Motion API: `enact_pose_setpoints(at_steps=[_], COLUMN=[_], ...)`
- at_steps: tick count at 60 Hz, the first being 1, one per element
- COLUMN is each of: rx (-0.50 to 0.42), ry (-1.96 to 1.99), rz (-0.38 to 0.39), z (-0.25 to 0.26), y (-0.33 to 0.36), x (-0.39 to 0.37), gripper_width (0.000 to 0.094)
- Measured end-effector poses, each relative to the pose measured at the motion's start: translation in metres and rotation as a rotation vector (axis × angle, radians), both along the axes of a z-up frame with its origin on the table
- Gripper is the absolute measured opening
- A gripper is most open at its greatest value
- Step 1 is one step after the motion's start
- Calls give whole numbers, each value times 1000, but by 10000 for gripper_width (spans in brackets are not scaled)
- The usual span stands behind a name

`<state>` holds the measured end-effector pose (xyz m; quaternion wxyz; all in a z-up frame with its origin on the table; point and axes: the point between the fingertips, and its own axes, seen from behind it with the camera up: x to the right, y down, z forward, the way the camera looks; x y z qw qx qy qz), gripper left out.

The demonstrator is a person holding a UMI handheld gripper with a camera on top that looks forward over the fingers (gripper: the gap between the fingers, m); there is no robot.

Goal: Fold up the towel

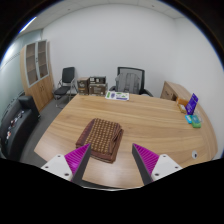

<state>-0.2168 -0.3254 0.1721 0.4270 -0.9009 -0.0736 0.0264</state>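
Note:
A brown waffle-textured towel (100, 137) lies folded in a rough rectangle on the wooden table (150, 120), near its front edge. My gripper (112, 159) hovers above the table just in front of the towel. Its fingers are open and empty. The left finger (78, 158) overlaps the towel's near left corner in view. The right finger (150, 158) is over bare table, to the right of the towel.
A purple box (191, 102) and small teal items (193, 121) sit at the table's far right. Papers (118, 96) lie at the far edge by a black office chair (130, 79). A wooden cabinet (38, 72) and another chair (65, 82) stand at left.

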Motion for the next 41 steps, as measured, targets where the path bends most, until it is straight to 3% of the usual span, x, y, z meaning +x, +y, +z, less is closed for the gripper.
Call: enact_pose_setpoints(at_steps=[22,41], rx=[80,132], ry=[-45,-49], rz=[-101,-118], z=[75,99], y=[-143,-187], x=[-23,-29], gripper_width=[859,858])
